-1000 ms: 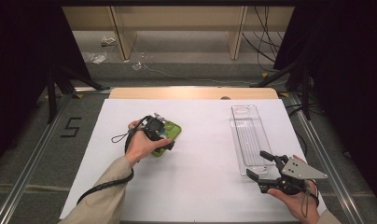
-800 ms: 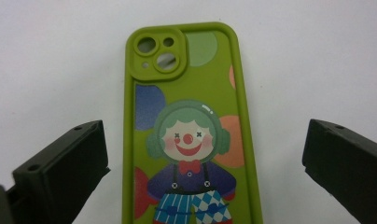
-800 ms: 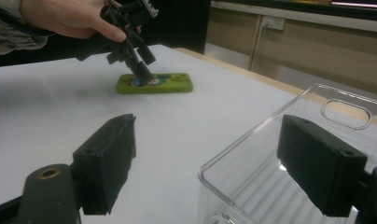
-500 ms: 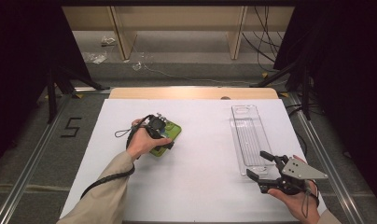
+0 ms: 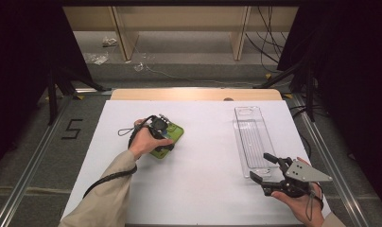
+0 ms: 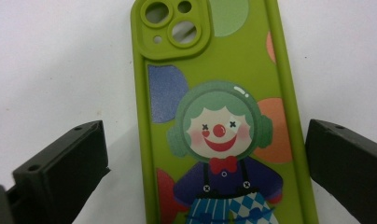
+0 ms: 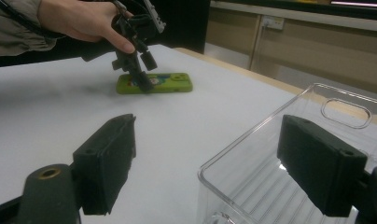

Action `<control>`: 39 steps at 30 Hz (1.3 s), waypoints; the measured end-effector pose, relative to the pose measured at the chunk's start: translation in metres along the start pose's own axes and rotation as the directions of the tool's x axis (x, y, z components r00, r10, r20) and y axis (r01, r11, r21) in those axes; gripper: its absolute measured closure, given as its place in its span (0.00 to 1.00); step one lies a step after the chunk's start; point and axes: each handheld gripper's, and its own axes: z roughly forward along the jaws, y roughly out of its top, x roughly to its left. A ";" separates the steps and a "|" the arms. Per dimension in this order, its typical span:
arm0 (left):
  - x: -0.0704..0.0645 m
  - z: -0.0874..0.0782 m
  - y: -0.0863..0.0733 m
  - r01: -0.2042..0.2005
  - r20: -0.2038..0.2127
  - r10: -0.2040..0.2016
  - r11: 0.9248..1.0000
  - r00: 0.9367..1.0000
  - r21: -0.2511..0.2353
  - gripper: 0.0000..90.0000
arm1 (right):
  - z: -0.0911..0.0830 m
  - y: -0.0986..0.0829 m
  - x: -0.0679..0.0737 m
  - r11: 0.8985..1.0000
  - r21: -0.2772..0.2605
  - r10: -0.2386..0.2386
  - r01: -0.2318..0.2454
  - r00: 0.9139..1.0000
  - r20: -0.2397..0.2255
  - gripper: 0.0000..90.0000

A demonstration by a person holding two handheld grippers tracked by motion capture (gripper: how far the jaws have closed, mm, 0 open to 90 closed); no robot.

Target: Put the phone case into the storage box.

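High view: the left gripper (image 5: 164,138) hung over the green phone case (image 5: 172,137) lying on the table (image 5: 203,156), well apart from the clear tray (image 5: 251,142). Left gripper view: jaws apart, straddling the case, not yet gripping. Right gripper view: the right gripper (image 7: 214,163), jaws apart, idled at the tray's near end; pickup and transfer seemingly remained.

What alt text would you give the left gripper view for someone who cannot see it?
A green phone case printed with a cartoon clown lies flat on a white table, camera cutouts at the top. The left gripper sits above it, its two black jaws open on either side, not touching.
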 end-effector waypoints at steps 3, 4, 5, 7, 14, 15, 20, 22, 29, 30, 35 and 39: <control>-0.001 0.001 0.001 -0.007 -0.007 0.007 1.000 1.000 0.006 0.00 | 0.000 0.000 0.000 1.000 0.001 0.001 -0.001 1.000 -0.001 0.23; -0.001 0.001 0.002 -0.004 -0.007 0.004 1.000 1.000 0.009 0.00 | 0.000 0.000 0.000 1.000 0.001 0.001 -0.001 1.000 -0.001 0.23; -0.001 0.002 0.002 -0.004 -0.007 0.004 1.000 1.000 0.012 0.00 | 0.000 0.000 0.000 1.000 0.001 0.001 -0.001 1.000 -0.001 0.23; -0.001 0.003 0.002 -0.002 -0.008 0.002 1.000 1.000 0.016 0.00 | 0.000 0.000 0.000 1.000 0.001 0.001 -0.001 1.000 -0.001 0.23; 0.000 0.005 0.003 0.017 -0.006 -0.017 0.999 1.000 0.032 0.00 | 0.000 0.000 0.000 1.000 0.002 0.001 -0.001 1.000 -0.002 0.23; 0.000 0.005 0.003 0.020 -0.004 -0.020 0.999 1.000 0.035 0.00 | 0.000 0.000 0.000 1.000 0.002 0.001 -0.001 1.000 -0.003 0.23; 0.001 0.005 0.004 0.034 0.001 -0.034 0.998 0.999 0.054 0.00 | 0.000 0.000 0.000 1.000 0.002 0.000 0.000 1.000 -0.003 0.23; 0.001 0.005 0.005 0.044 0.007 -0.044 0.997 0.999 0.060 0.01 | 0.000 0.000 0.000 1.000 0.002 0.000 0.000 1.000 -0.003 0.23; 0.001 0.004 0.006 0.054 0.023 -0.056 0.996 0.998 0.075 0.06 | 0.000 0.000 0.000 1.000 0.002 0.000 0.000 1.000 -0.004 0.23; 0.001 0.004 0.006 0.050 0.027 -0.053 0.996 0.998 0.080 0.09 | 0.000 0.000 0.000 1.000 0.002 0.000 0.000 1.000 -0.003 0.23; 0.001 0.003 0.007 0.063 0.044 -0.067 0.994 0.997 0.088 0.11 | 0.000 0.000 0.000 1.000 0.000 -0.001 0.001 1.000 -0.003 0.23; 0.002 0.003 0.007 0.064 0.052 -0.069 0.993 0.996 0.096 0.13 | 0.000 0.000 0.000 1.000 0.000 -0.001 0.001 1.000 -0.003 0.23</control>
